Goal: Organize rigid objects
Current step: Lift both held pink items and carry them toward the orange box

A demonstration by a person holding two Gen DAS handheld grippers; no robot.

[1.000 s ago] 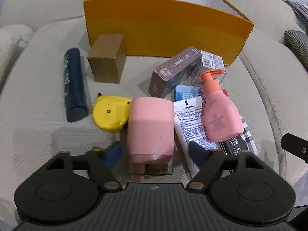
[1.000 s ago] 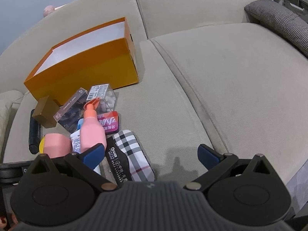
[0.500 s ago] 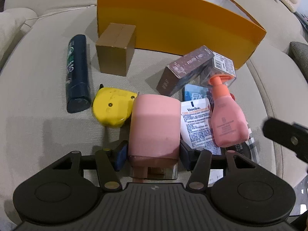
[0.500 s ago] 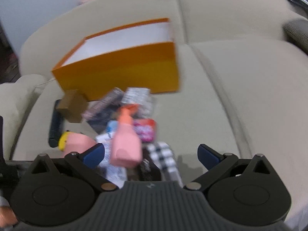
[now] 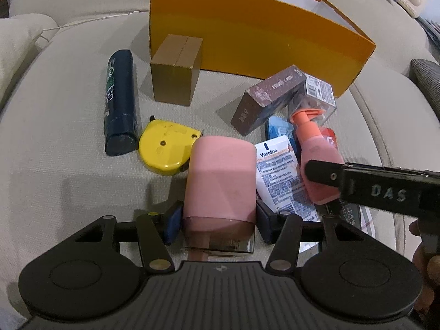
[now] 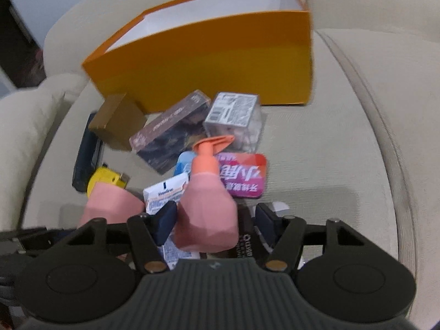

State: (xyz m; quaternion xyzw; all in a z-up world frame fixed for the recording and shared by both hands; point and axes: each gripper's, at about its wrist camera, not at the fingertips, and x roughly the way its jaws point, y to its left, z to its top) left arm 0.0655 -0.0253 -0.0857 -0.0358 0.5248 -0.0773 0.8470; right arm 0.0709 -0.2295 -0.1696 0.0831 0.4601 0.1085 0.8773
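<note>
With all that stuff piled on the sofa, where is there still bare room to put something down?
Bare cushion lies left of the dark blue tube and in front of the yellow tape measure. A wider bare stretch lies right of the red tin. It is crowded between the brown box and the pink pump bottle, in front of the orange box.

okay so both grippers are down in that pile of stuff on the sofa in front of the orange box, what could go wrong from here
1. The right hand-held gripper is closing around the pink pump bottle, which lies on the Vaseline tube and other packets; lifting may drag or scatter them.
2. The left hand-held gripper pinches the pink container near its clear base, so it might tip.
3. The two grippers sit close together and may collide on the way to the orange box.
</note>
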